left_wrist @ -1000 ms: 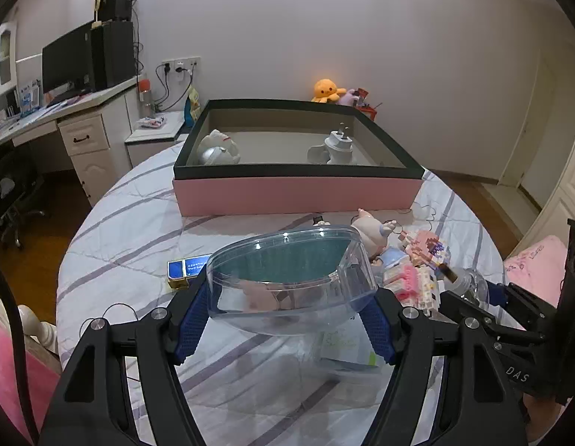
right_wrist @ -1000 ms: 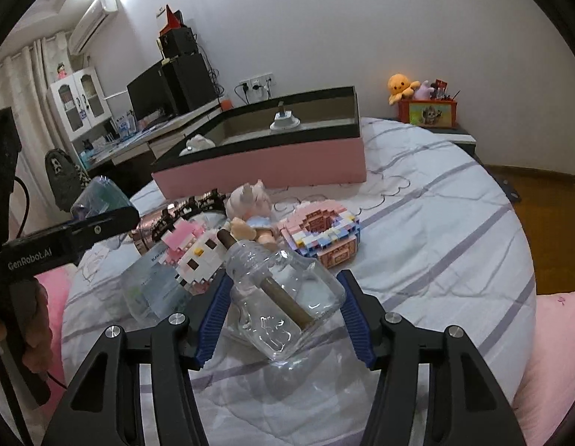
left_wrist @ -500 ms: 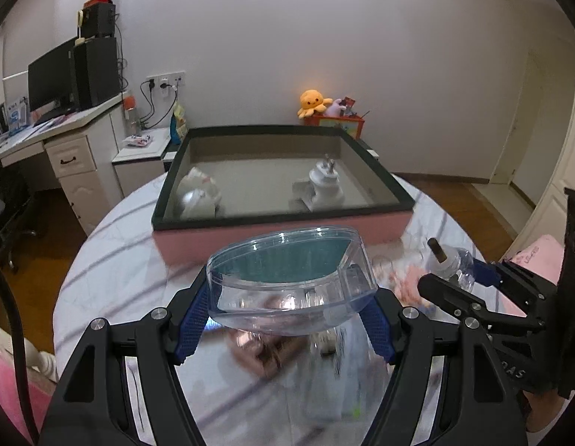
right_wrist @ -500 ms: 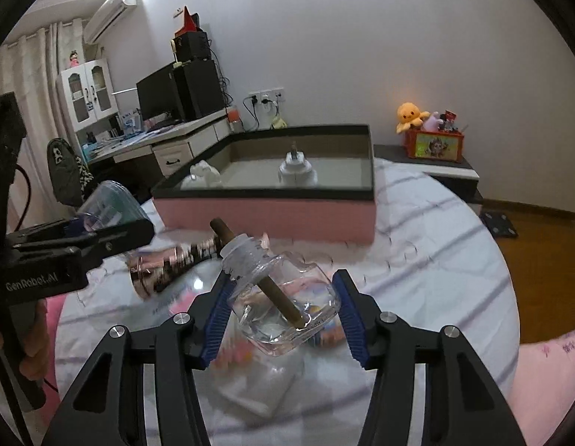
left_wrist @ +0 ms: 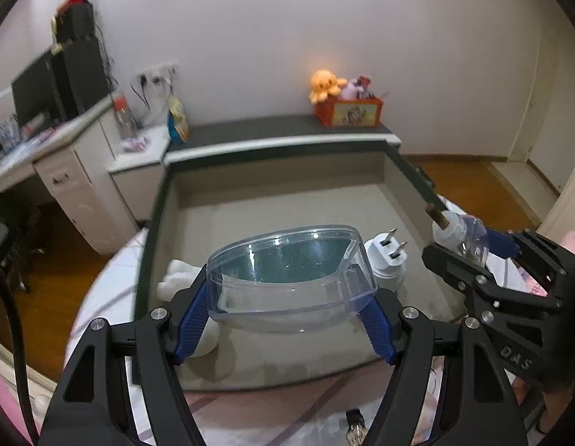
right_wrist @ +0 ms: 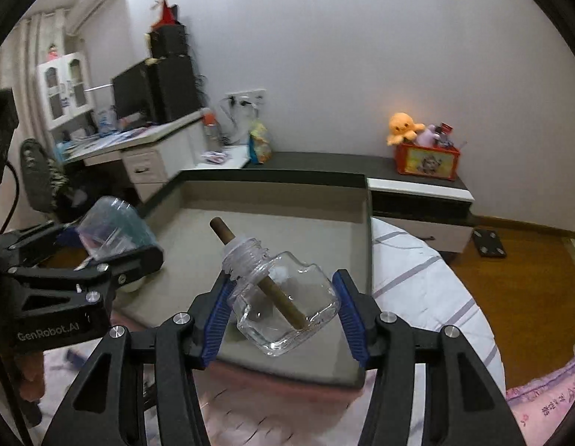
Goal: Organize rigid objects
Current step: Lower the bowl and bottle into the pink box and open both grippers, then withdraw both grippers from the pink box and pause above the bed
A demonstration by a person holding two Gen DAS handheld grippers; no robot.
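My left gripper [left_wrist: 287,319] is shut on a clear plastic container [left_wrist: 291,278] and holds it above the near part of a big pink box [left_wrist: 287,200] with a dark rim and beige floor. My right gripper [right_wrist: 282,316] is shut on a clear glass bottle [right_wrist: 287,304] with a brown wick stick, held above the box's near right part [right_wrist: 287,215]. In the box lie a white plug-in device [left_wrist: 386,260] and a white figurine [left_wrist: 183,278]. Each gripper shows in the other's view, the right one [left_wrist: 469,249] and the left one [right_wrist: 101,245].
The box sits on a round table with a striped cloth [right_wrist: 417,282]. A desk with a monitor [right_wrist: 138,96] stands at the left. A low cabinet [right_wrist: 417,189] with a toy box and orange plush [right_wrist: 402,126] stands behind.
Both grippers have risen and moved forward with their loads, from above the toys on the cloth to above the box's inside.
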